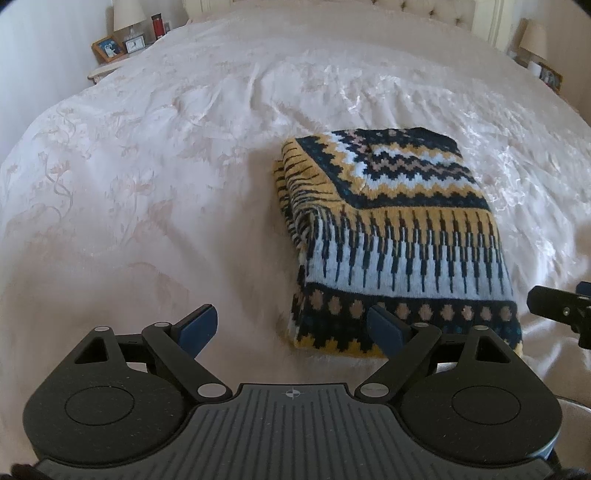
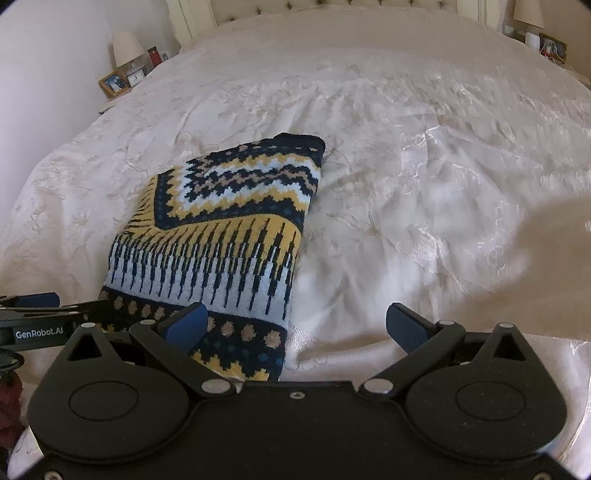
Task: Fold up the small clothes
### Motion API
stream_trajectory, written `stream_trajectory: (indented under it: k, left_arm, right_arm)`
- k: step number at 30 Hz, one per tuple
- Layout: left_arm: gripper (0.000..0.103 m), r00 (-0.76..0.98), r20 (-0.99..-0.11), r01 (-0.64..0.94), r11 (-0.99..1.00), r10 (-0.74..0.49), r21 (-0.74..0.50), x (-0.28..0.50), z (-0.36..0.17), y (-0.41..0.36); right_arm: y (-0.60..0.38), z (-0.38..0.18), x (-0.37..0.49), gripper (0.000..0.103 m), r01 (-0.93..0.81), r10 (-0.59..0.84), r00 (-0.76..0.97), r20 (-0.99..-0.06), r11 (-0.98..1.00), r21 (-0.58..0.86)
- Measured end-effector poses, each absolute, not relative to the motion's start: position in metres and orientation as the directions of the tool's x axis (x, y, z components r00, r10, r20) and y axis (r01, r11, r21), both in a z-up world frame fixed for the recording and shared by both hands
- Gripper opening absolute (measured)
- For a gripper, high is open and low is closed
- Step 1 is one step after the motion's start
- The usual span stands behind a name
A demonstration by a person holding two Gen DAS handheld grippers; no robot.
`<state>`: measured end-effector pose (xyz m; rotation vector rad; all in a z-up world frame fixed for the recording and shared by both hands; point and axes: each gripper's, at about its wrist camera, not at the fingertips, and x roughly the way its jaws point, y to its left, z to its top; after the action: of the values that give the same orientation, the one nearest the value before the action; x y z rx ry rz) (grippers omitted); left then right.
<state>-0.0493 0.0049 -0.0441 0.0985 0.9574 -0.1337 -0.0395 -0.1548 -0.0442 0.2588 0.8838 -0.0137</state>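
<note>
A knitted sweater [image 1: 399,236] with navy, yellow, pale blue and tan zigzag bands lies folded into a rectangle on the bed. It also shows in the right wrist view [image 2: 218,243]. My left gripper [image 1: 291,326] is open and empty, hovering at the sweater's near left corner. My right gripper [image 2: 295,328] is open and empty, hovering at the sweater's near right corner. Each gripper's tip shows at the edge of the other's view: the right one [image 1: 557,306], the left one [image 2: 44,314].
The bed [image 1: 147,184] is covered by a pale floral bedspread. A bedside table [image 1: 122,48] with a lamp, clock, photo frame and bottles stands far left. Another bedside table [image 1: 539,59] with a lamp stands far right. A tufted headboard [image 2: 332,7] is behind.
</note>
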Motion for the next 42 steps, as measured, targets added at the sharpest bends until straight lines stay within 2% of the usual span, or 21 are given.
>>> stream_trajectory:
  k: [42]
  left_arm:
    - [0.088,0.558,-0.826,0.163,0.986,-0.076,0.019,-0.0503,-0.0469,0.005]
  right_arm:
    - [-0.1516,-0.0527,-0.0348,0.102,0.129,0.1,0.606,-0.789,0.966,0.222]
